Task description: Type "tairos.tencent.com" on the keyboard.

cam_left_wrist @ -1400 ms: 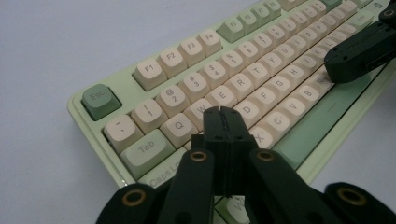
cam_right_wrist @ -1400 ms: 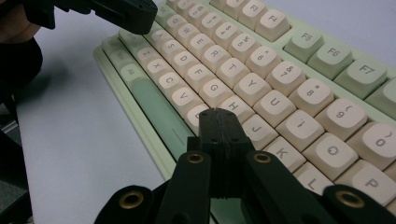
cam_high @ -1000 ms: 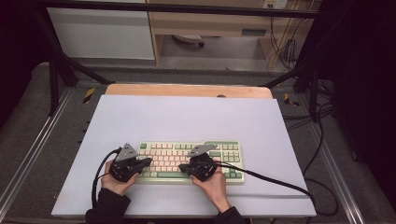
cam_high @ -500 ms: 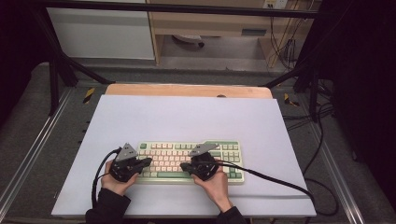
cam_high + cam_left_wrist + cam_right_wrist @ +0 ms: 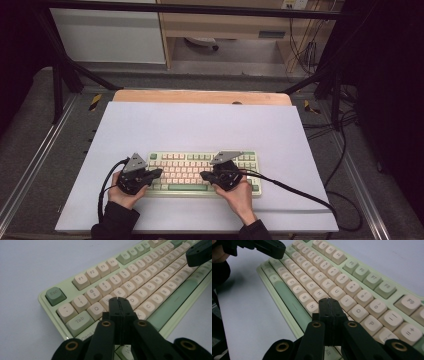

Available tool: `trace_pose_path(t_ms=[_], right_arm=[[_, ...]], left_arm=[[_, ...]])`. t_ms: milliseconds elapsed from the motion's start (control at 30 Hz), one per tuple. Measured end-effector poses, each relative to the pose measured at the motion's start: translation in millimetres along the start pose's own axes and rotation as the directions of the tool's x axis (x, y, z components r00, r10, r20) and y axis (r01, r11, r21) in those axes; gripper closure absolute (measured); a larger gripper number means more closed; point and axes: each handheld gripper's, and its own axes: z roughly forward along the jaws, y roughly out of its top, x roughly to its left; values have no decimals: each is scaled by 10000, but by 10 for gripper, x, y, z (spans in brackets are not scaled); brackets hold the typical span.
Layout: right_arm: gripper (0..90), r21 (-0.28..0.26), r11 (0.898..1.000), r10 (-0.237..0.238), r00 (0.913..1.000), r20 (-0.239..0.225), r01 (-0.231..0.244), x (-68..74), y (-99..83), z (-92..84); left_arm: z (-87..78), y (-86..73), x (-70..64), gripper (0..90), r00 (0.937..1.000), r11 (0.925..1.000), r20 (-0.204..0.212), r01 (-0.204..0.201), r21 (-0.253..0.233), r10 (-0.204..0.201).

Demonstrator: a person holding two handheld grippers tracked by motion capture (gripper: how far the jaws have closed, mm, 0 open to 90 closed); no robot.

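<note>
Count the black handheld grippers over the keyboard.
2. The black left gripper is over the left end of the pale green and cream keyboard, fingers shut; the black right gripper is over its right half, fingers shut.
</note>
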Motion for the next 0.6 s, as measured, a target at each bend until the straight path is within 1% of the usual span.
trace_pose_path(t_ms=[267, 533, 600], right_arm=[[900, -32, 9998, 206, 9993, 326, -205, -110, -86, -129], [900, 50, 9995, 308, 9981, 535, -311, -197, -172, -227], [900, 41, 9992, 395, 9976, 571, -398, -212, -196, -249]], left_arm=[[4, 16, -19, 900, 10000, 10000, 30, -56, -36, 56], [18, 41, -55, 900, 9999, 9999, 100, -121, -51, 121], [27, 48, -68, 900, 9998, 9999, 120, -153, -48, 154]])
